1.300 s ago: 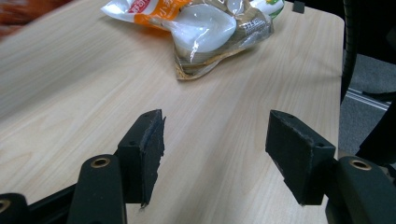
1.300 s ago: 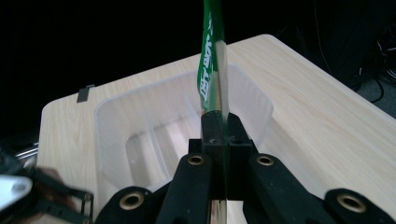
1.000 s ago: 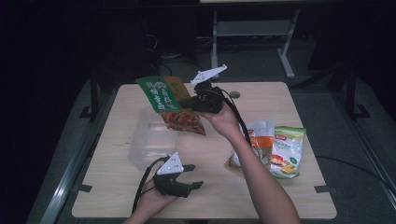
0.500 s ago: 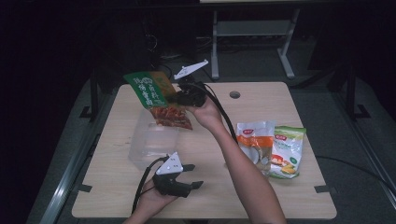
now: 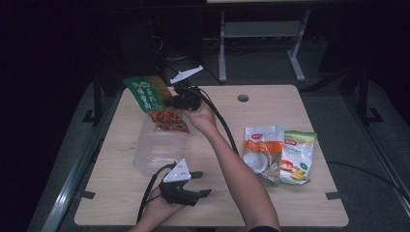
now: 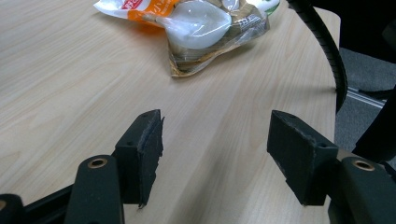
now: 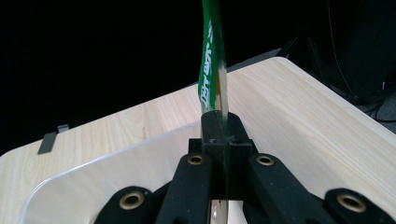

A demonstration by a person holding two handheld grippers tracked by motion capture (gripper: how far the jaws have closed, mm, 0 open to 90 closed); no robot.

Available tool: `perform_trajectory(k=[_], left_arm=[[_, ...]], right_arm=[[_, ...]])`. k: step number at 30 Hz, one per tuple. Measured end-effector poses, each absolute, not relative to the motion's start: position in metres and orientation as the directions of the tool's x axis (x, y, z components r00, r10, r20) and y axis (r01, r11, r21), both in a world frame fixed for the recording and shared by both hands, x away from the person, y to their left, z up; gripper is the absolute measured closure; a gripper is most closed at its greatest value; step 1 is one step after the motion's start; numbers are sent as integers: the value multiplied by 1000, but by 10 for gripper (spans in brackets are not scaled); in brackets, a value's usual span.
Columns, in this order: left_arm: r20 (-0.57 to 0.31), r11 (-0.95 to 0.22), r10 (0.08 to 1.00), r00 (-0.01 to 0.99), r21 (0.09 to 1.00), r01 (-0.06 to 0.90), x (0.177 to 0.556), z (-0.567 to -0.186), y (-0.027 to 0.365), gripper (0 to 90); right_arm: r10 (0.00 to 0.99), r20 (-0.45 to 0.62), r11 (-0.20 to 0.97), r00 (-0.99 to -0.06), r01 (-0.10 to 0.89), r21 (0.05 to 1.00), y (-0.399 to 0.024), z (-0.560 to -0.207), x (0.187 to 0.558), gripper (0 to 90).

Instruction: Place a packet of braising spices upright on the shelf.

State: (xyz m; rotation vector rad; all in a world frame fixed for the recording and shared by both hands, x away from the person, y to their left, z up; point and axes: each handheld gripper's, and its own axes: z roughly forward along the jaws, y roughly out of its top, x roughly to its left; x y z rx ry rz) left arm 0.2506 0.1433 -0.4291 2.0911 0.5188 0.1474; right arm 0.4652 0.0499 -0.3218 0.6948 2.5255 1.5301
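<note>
Table [image 5: 290, 203] first, then clear bin [image 5: 159, 145], our landmark. Right gripper [image 5: 167, 102] pinches green snack bag [image 5: 150, 94] by its edge, held over the bin's far side. We judge: lower it level inside the rim before releasing. Left gripper [image 5: 200, 183], jaws spread and empty, rests just beside the bin; two packets [image 5: 278, 152] lie well apart, no obstruction.

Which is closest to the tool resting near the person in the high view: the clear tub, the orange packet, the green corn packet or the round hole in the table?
From the left tool:
1. Clear tub, just beyond it.
2. Orange packet, off to the right.
3. Green corn packet, right of the orange one.
4. Round hole, far side of the table.
</note>
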Motion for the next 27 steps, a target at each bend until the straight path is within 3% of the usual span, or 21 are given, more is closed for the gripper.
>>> perform_trajectory(k=[18,27], left_arm=[[-97,-465,419,903,831,305,252,-430,144,357],[-98,-465,417,903,831,305,252,-430,143,357]], right_arm=[[450,222,315,-865,386,867,52,-359,475,897],[452,216,343,-866,392,854,49,-368,475,893]])
